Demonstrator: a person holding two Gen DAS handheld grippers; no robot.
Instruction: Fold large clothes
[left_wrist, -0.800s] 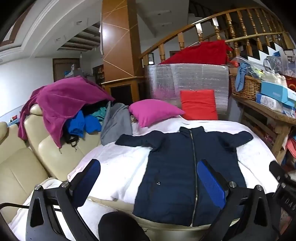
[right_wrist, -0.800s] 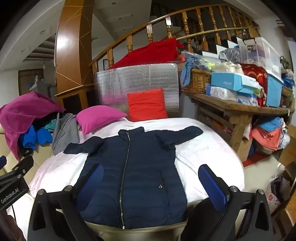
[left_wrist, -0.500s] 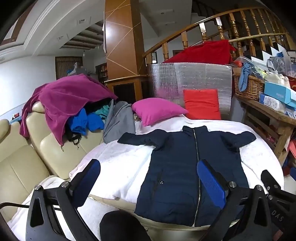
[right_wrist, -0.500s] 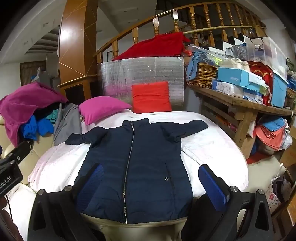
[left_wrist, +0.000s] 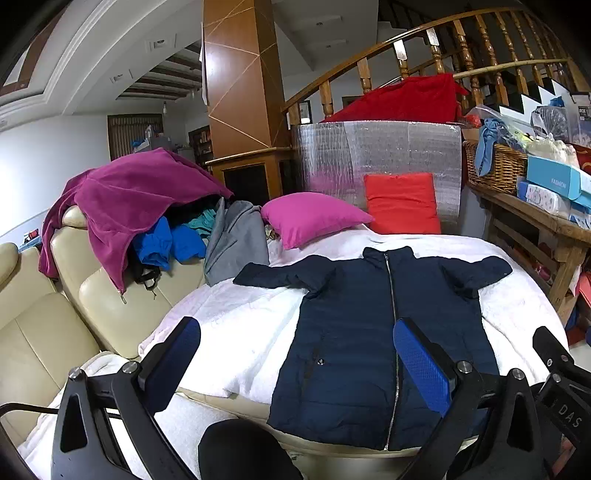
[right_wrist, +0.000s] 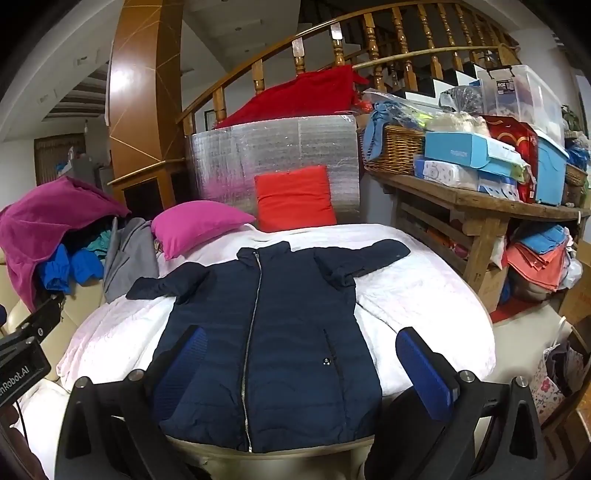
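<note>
Jaws wide apart; only right wrist shows storage bin (right_wrist: 524, 92).

A jacket (right_wrist: 266, 332) is spread flat on a blanket (right_wrist: 413, 295), collar toward two pillows (right_wrist: 199, 225) set behind it. A heap of clothes (left_wrist: 140, 206) is piled on the sofa (left_wrist: 48, 332) to the left. A loaded worktop (right_wrist: 480, 199) is placed to the right.

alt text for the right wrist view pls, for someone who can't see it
A navy zip-up jacket lies flat, front up and sleeves spread, on a white blanket, with the open, empty right tool hovering at its hem. Behind it sit a pink pillow and a red cushion; a cluttered wooden table stands at right.
</note>
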